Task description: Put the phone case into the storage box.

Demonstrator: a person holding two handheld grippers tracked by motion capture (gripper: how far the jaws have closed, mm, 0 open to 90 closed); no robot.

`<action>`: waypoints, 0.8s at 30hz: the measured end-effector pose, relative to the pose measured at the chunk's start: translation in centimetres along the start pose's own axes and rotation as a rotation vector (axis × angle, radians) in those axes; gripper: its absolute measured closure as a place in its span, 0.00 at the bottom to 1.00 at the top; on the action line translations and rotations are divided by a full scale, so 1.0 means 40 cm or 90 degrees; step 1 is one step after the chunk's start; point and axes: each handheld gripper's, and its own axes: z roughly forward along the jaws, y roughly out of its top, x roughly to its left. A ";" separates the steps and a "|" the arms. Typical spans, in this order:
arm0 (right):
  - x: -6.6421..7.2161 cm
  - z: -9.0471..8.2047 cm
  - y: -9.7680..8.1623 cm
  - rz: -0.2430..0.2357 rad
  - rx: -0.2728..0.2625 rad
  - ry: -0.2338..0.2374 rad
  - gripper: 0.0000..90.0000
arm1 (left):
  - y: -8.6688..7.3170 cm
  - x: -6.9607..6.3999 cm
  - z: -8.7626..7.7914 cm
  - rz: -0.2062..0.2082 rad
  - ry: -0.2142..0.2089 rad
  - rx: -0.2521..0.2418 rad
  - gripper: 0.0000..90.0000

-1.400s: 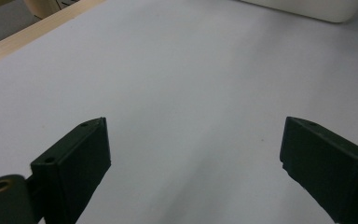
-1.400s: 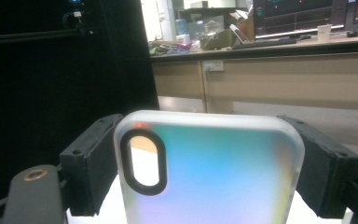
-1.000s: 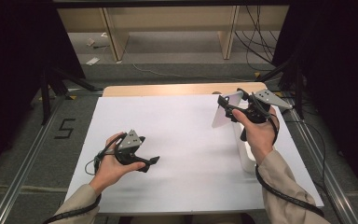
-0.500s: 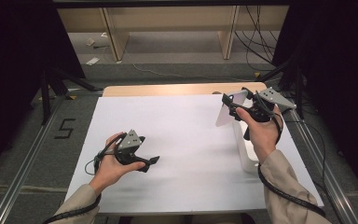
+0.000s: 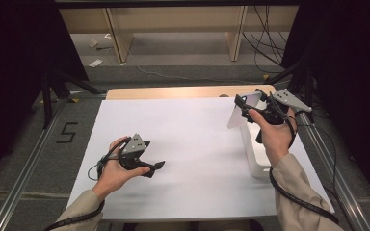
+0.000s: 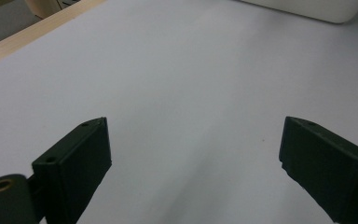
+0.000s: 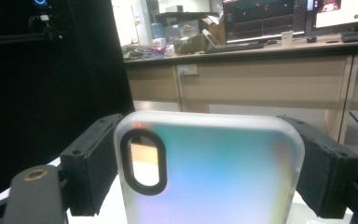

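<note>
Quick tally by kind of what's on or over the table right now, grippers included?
Grippers: 2, the left gripper open and low over the table, the right gripper shut on the case.
Phone cases: 1, a frosted phone case held up.
White trays: 1, the white tray under the right hand.
Total: 4

Only legible mark: black "5" on the grey floor (image 5: pixel 53 144), left of the table (image 5: pixel 192 159); screens' text unreadable
</note>
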 end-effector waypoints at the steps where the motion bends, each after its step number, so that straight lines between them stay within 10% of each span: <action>1: -0.002 0.000 0.000 -0.001 -0.001 -0.001 0.21 | 0.000 0.000 0.000 0.000 0.000 0.000 0.09; 24: -0.041 -0.021 0.014 0.007 -0.010 -0.036 0.21 | 0.000 0.000 0.000 -0.001 0.000 0.000 0.09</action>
